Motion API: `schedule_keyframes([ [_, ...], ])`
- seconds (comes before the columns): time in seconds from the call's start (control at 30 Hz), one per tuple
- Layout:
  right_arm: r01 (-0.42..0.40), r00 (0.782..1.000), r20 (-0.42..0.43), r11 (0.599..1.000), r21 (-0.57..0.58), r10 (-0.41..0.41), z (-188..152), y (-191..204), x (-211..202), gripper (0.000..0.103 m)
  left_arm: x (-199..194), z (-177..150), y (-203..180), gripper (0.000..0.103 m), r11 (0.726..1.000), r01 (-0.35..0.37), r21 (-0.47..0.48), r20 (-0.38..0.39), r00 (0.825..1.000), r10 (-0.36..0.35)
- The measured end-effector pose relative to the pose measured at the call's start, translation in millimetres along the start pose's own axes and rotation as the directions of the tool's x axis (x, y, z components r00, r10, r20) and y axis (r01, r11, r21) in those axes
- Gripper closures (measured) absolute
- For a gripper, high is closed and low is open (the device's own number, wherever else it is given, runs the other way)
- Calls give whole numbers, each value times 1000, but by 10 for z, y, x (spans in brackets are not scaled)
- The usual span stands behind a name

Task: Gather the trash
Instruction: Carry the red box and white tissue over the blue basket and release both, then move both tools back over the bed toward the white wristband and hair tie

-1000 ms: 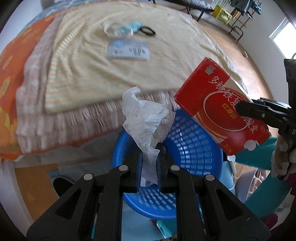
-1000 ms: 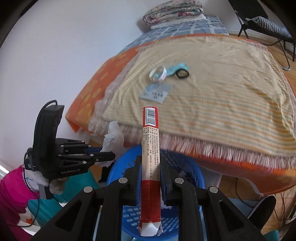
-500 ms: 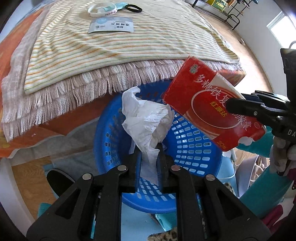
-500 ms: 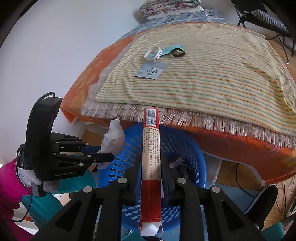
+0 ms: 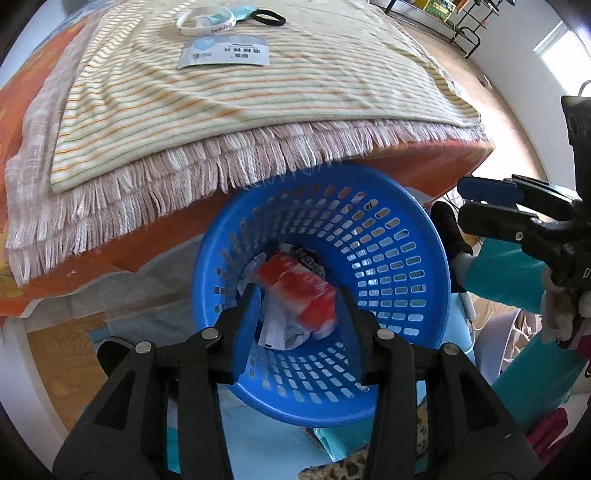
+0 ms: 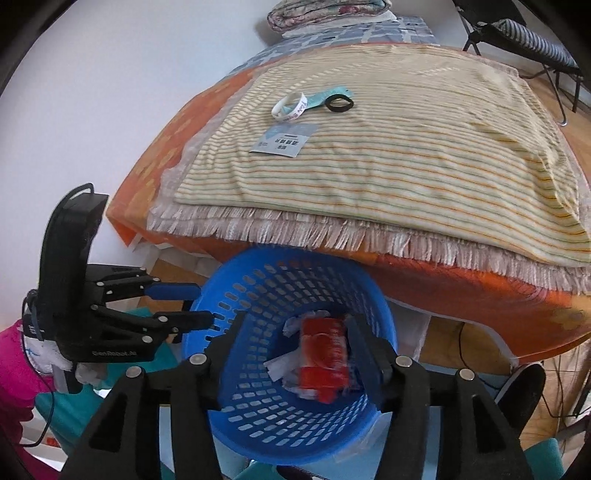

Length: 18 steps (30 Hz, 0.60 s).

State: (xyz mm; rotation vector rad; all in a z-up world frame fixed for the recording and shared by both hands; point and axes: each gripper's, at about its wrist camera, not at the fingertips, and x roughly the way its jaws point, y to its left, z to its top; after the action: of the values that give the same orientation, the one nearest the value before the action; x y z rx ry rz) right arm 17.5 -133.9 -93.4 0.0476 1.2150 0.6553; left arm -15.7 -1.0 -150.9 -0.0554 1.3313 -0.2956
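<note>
A blue perforated basket [image 5: 399,236] stands on the floor at the foot of the bed; it also shows in the right wrist view [image 6: 258,288]. Inside it lie a red carton [image 5: 299,291], blurred, and crumpled white paper [image 5: 280,328]; the carton [image 6: 323,358] shows in the right wrist view too. My left gripper [image 5: 299,306] is open and empty above the basket. My right gripper [image 6: 293,332] is open and empty above the basket. Each gripper shows in the other's view, the right [image 5: 491,201] and the left [image 6: 184,306].
On the striped blanket [image 6: 424,155] lie a flat packet [image 6: 284,138], a white wristband [image 6: 290,105], a black hair tie [image 6: 338,103] and a teal strip [image 6: 325,95]. A dark shoe [image 6: 524,387] sits on the floor right of the basket. Folded bedding [image 6: 325,11] lies at the bed's far end.
Both grippers opened. The white paper and the red carton dropped from them into the blue basket. Both cameras now look lower, at the basket.
</note>
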Motion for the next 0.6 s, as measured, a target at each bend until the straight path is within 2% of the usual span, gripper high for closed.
schedule_keyframes([
  [0.03,3,1000,1,1000,2,-3,3,-5,-5,35,-11,5,14,61,1000,-1,-4,3,1000,1],
  [0.13,17,1000,11,1000,9,-17,18,-18,-31,32,-53,30,59,61,1000,-6,-12,16,1000,6],
  [0.23,42,999,16,999,10,-42,51,-20,-45,20,-101,67,78,61,1000,-11,-17,33,999,11],
  [0.43,106,994,39,994,-9,-106,135,0,-93,19,-217,203,129,61,999,-21,-35,74,997,23],
  [0.6,129,988,84,991,-19,-127,234,10,-139,11,-319,390,221,61,997,-28,-70,114,993,35],
])
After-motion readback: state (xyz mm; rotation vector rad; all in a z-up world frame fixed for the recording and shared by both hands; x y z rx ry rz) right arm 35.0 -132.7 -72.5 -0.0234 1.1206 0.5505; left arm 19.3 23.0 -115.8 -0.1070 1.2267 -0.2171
